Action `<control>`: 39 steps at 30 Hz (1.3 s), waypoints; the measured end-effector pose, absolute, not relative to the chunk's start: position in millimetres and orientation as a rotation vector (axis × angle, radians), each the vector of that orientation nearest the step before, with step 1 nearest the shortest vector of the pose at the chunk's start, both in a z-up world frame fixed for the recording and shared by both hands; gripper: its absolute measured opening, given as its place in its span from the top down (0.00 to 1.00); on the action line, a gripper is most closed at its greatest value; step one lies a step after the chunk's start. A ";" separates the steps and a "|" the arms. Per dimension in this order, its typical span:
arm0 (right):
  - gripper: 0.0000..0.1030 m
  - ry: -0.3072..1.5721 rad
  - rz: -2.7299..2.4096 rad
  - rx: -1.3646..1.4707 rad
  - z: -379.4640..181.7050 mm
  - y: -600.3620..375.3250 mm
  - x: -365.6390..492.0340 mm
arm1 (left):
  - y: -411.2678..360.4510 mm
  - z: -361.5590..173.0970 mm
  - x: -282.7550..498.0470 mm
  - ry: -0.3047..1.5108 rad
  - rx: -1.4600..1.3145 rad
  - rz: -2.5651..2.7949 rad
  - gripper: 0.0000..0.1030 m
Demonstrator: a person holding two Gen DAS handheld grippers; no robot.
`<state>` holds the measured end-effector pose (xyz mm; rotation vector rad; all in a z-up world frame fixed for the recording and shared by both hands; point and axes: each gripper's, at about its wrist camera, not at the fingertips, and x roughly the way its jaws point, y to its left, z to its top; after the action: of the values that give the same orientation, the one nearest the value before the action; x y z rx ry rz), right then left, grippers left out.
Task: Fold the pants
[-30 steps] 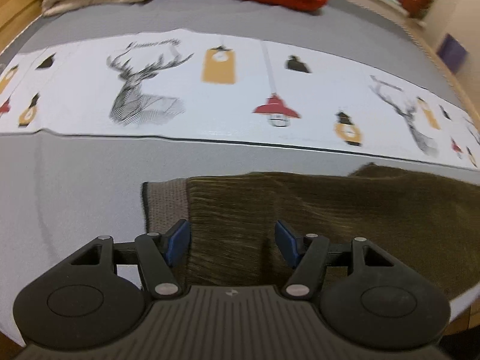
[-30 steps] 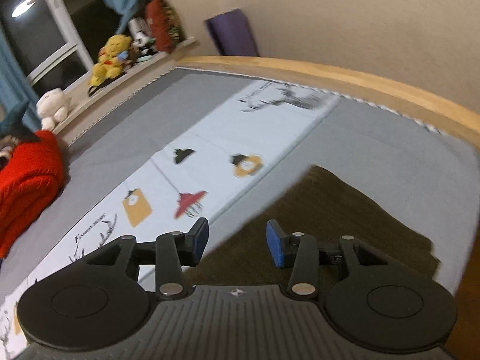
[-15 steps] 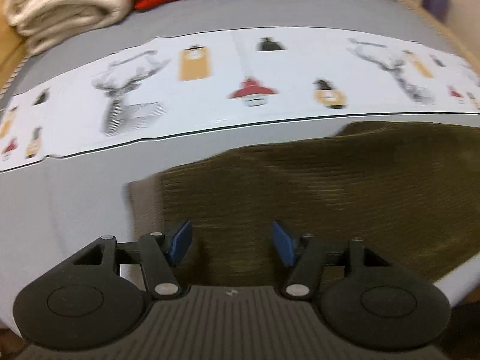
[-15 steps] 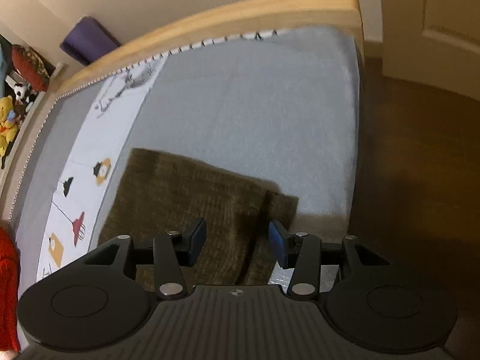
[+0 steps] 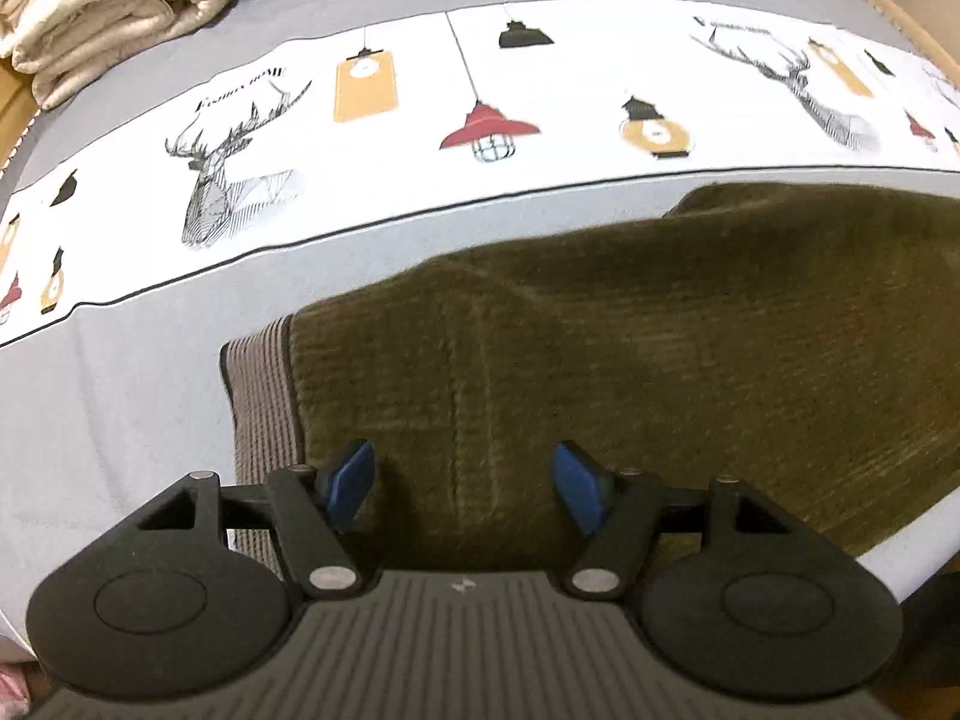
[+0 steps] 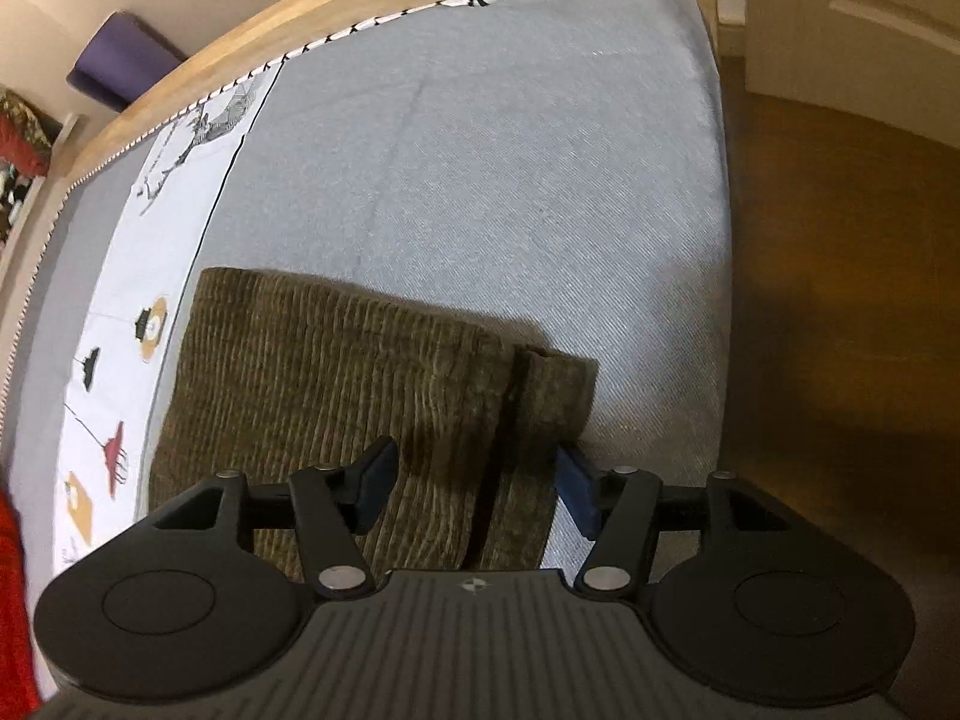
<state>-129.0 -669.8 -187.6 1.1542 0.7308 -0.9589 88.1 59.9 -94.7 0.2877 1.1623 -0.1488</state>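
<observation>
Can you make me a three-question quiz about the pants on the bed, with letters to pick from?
1. Where do the pants lie?
A. on the grey bed cover
B. on the floor
C. on the folded cream blanket

2. What colour are the pants?
A. red
B. olive brown
C. white

3. How are the left gripper and right gripper?
A. both shut on cloth
B. one open, one shut
C. both open

Answers: 1 A, the cover surrounds them. 2 B, the ribbed cloth is olive brown. 3 C, blue pads stand apart, gripping nothing.
</observation>
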 end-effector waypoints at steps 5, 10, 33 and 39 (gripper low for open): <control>0.56 0.783 -1.009 1.063 -185.9 -663.4 -118.2 | 53.9 -85.8 94.9 1.121 0.257 -0.173 0.30; 0.67 0.795 -1.042 1.033 -184.2 -658.7 -115.6 | 53.7 -79.9 97.1 1.109 0.231 -0.184 0.30; 0.84 0.740 -0.985 0.923 -157.7 -646.9 -87.8 | 61.4 -77.2 97.9 1.107 0.212 -0.169 0.30; 0.84 0.604 -0.933 0.838 -100.1 -615.8 -80.9 | 60.2 -65.0 92.7 1.082 0.191 -0.180 0.30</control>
<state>-80.9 -615.8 -100.1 0.8380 0.6042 -0.9335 92.7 60.2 -65.0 0.1906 1.0817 -0.1801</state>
